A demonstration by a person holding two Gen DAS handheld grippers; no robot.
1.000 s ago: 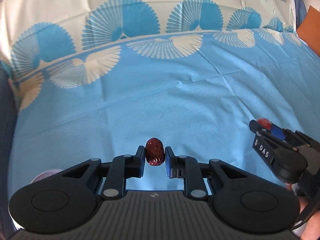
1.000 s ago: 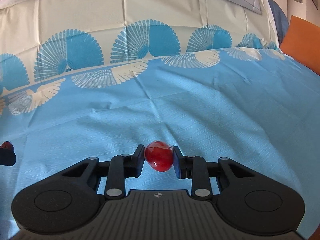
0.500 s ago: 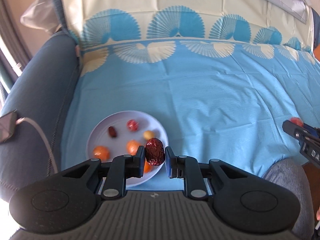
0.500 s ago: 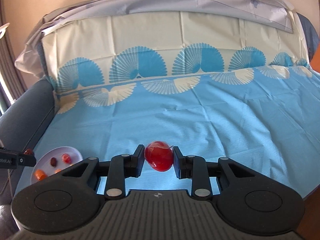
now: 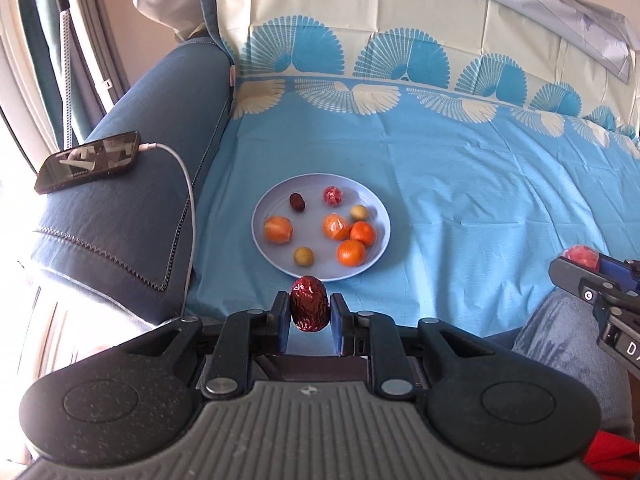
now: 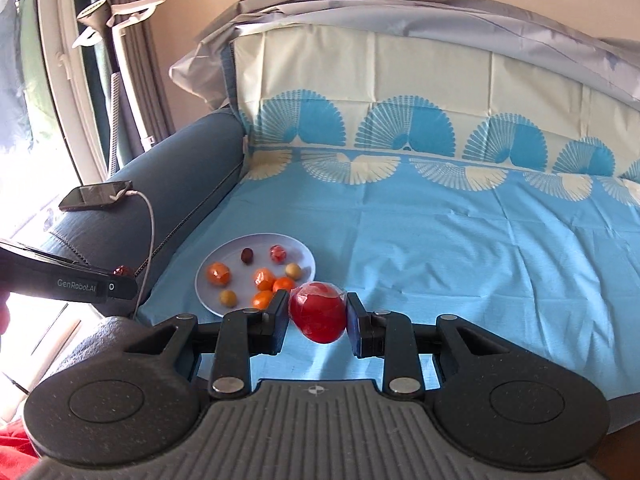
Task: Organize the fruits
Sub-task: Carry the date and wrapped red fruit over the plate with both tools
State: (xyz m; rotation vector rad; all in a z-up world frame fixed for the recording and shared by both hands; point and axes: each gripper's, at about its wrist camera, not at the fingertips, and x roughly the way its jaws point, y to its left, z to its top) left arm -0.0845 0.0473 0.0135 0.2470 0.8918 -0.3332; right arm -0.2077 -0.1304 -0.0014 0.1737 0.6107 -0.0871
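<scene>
My left gripper [image 5: 309,312] is shut on a wrinkled dark red date [image 5: 309,308], held in the air just short of the near rim of a pale round plate [image 5: 380,216]. The plate lies on the blue sheet and holds several fruits: oranges [image 5: 351,252], yellow-green balls, a small date and a wrapped red fruit [image 5: 333,196]. My right gripper [image 6: 317,318] is shut on a glossy red wrapped fruit [image 6: 317,316], to the right of the plate [image 6: 208,292]. The right gripper [image 5: 580,270] also shows at the right edge of the left wrist view.
A blue sofa armrest [image 5: 132,208] stands left of the plate, with a phone [image 5: 88,166] on it and a white charging cable [image 5: 188,184] hanging down. The blue fan-patterned sheet [image 5: 460,184] stretches right and back to the sofa backrest. A window and curtain are at far left.
Both grippers swung left and rose, each still holding its fruit. The plate, armrest and phone came into view, and the plate now lies farther ahead of my left gripper.
</scene>
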